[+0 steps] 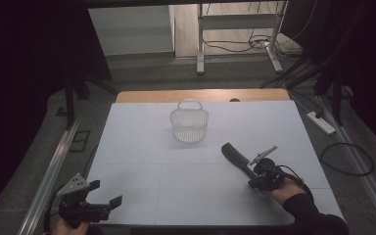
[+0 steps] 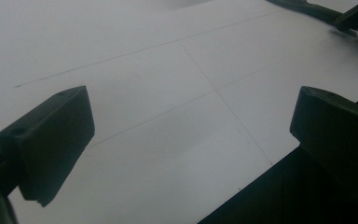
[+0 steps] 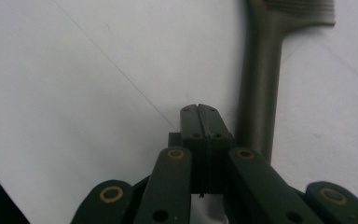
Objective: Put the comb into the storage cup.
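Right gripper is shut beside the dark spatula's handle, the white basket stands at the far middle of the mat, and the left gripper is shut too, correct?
Not quite: the left gripper is open, its jaws wide apart over bare mat in the left gripper view. The rest stands.

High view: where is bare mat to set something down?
Bare: the whole left half of the mat, between basket and left gripper; also the right far corner. Crowded: near right, where the dark brush lies beside the right gripper.
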Demonstrator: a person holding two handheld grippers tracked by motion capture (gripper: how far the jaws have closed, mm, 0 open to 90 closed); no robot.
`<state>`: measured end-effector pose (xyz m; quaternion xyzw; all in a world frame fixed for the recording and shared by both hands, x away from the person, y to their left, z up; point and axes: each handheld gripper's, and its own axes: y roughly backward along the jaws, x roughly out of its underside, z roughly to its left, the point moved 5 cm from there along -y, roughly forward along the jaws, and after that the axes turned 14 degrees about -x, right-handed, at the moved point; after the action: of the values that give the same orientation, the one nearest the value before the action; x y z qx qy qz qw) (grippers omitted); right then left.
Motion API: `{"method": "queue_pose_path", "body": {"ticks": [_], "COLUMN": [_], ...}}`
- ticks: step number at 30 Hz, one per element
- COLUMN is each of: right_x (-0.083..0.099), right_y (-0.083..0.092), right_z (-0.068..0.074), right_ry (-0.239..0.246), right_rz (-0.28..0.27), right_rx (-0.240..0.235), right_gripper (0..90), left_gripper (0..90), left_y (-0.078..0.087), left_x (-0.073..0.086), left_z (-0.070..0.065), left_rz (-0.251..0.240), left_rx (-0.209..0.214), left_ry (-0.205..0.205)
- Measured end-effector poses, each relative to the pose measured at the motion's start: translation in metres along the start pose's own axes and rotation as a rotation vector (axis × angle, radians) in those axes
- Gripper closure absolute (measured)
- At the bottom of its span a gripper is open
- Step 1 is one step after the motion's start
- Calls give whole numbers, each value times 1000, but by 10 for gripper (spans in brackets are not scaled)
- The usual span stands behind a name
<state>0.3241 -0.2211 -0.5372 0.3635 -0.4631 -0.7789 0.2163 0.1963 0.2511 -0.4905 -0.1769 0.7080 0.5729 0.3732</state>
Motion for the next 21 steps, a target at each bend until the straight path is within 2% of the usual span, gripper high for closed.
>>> {"method": "queue_pose_path", "body": {"ticks": [2, 7, 13, 21], "right_x": [-2, -7, -12, -14], "right_y": [3, 13, 22, 30], "right_z": [3, 6, 7, 4], "right_ry": [10, 33, 42, 32], "right_rz": [-19, -75, -131, -166], "right_rx": [5, 34, 72, 105], "right_gripper": [893, 808, 676, 477], "left_gripper": [4, 4, 4, 0], "left_y": [0, 0, 0, -2], "left_x": [0, 0, 0, -2], "left_z": [0, 0, -1, -2], "left_rz": [0, 1, 2, 11], "left_rx": [0, 0, -7, -19], "left_ry": [0, 2, -6, -19]}}
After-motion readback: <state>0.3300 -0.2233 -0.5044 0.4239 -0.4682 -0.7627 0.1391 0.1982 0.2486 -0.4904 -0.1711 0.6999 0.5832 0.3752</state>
